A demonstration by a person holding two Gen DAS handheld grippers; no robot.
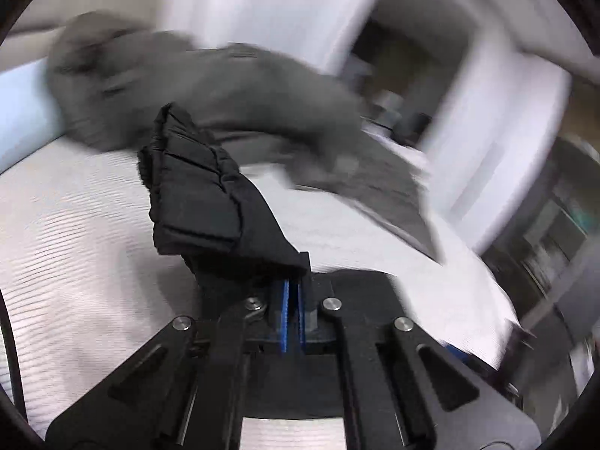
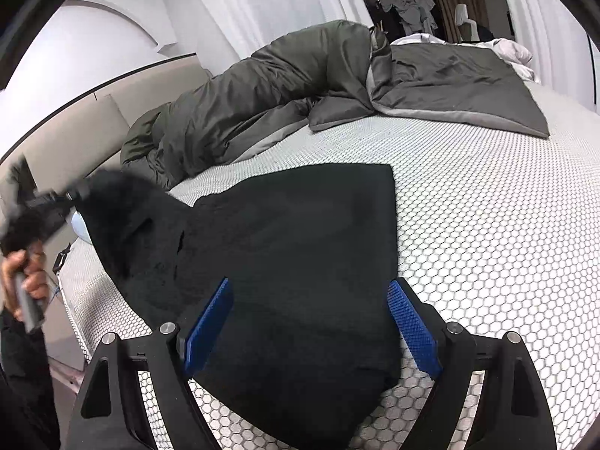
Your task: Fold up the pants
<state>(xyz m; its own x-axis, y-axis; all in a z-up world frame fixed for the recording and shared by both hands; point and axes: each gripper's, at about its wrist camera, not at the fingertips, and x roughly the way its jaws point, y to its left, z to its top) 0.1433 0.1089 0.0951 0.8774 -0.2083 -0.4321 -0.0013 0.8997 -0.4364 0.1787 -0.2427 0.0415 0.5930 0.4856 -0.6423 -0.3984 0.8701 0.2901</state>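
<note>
Black fabric of the pants (image 2: pixel 300 247) lies spread on the honeycomb-patterned mattress (image 2: pixel 487 206), with one end lifted at the left. At far left in the right wrist view, the person's hand (image 2: pixel 26 277) grips the handle of the left gripper (image 2: pixel 71 197), which holds that raised end; motion blur obscures the exact contact there. The left wrist view confirms it: the blue pads (image 1: pixel 285 315) sit nearly together, clamped on a bunched, seamed section of the pants, probably the waistband. Moving right, the garment's flat body extends toward the right gripper (image 2: pixel 311 322), whose jaws stand wide apart directly above the near portion of the cloth, holding nothing. The long axis appears to run from the lifted left end toward the lower right. A grey duvet (image 2: pixel 431 75) lies behind, apart from the pants. The near hem is cut off by the gripper body.
</note>
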